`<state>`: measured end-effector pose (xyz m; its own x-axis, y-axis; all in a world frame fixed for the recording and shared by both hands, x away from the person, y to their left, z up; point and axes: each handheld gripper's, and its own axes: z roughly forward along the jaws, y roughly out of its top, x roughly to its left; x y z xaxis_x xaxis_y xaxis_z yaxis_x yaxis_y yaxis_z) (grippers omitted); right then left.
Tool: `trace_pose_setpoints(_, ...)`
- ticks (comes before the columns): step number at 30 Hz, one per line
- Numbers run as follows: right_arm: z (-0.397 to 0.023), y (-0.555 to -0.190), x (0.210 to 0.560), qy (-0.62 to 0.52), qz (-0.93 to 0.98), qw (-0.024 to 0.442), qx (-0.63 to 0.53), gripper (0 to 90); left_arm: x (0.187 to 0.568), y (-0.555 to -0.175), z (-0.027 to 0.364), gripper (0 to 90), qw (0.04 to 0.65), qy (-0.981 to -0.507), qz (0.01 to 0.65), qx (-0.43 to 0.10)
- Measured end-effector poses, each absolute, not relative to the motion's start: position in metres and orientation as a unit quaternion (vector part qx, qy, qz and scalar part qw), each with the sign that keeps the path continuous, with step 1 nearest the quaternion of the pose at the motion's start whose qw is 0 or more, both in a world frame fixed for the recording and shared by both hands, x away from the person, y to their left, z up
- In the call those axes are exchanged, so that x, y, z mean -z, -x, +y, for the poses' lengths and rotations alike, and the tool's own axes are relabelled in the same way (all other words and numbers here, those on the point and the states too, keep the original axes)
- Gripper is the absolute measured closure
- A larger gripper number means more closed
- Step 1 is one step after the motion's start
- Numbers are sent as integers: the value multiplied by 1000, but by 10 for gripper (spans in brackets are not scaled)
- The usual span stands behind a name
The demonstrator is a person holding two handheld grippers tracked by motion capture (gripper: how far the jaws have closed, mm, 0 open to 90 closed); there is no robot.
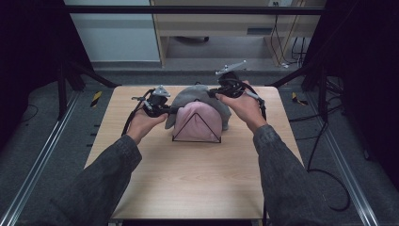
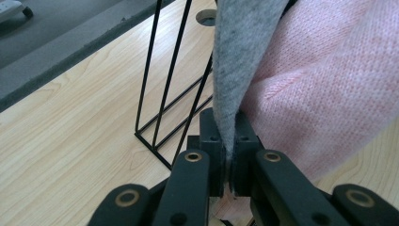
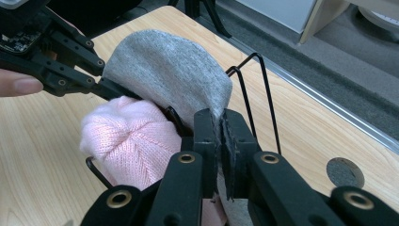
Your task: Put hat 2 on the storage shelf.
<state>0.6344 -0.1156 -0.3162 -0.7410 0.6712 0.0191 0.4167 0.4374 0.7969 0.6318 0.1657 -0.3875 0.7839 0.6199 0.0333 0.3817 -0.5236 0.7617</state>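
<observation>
A grey knit hat (image 1: 200, 96) is stretched between both grippers, over the back of a pink knit hat (image 1: 197, 121). The pink hat sits on a black wire rack (image 1: 196, 140) at the middle of the table. My left gripper (image 1: 174, 111) is shut on the grey hat's left edge; its jaws (image 2: 229, 157) pinch the grey fabric (image 2: 244, 47), with the pink hat (image 2: 329, 84) to the right and the rack's wires (image 2: 162, 94) to the left. My right gripper (image 1: 215, 92) is shut on the opposite edge; its jaws (image 3: 220, 141) clamp the grey hat (image 3: 169, 70) above the pink hat (image 3: 131, 141).
The wooden table (image 1: 188, 179) has bare room in front of the rack and a round cable hole (image 3: 345, 172) near its far edge. Grey floor, metal rails (image 1: 42, 155) and cables (image 1: 324, 155) lie around it. A wooden shelf (image 1: 226, 28) stands beyond.
</observation>
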Motion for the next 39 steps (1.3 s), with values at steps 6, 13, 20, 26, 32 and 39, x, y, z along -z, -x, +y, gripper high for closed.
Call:
trace_pose_setpoints(6,-115,-635,318,-324,835,152,-419,858,391,-631,167,866,395,-856,295,-153)
trace_pose_setpoints(13,-113,-635,323,-325,836,147,-417,857,397,-631,169,866,392,-856,301,-150)
trace_pose_setpoints(20,-112,-636,325,-326,836,147,-417,856,399,-630,169,866,394,-855,303,-149)
trace_pose_setpoints(26,-112,-635,329,-330,836,143,-414,855,403,-630,170,865,392,-854,307,-147)
trace_pose_setpoints(32,-111,-634,331,-330,837,141,-412,851,407,-630,171,866,390,-855,310,-144)
trace_pose_setpoints(39,-108,-634,336,-330,839,139,-410,844,412,-630,175,861,387,-855,316,-142)
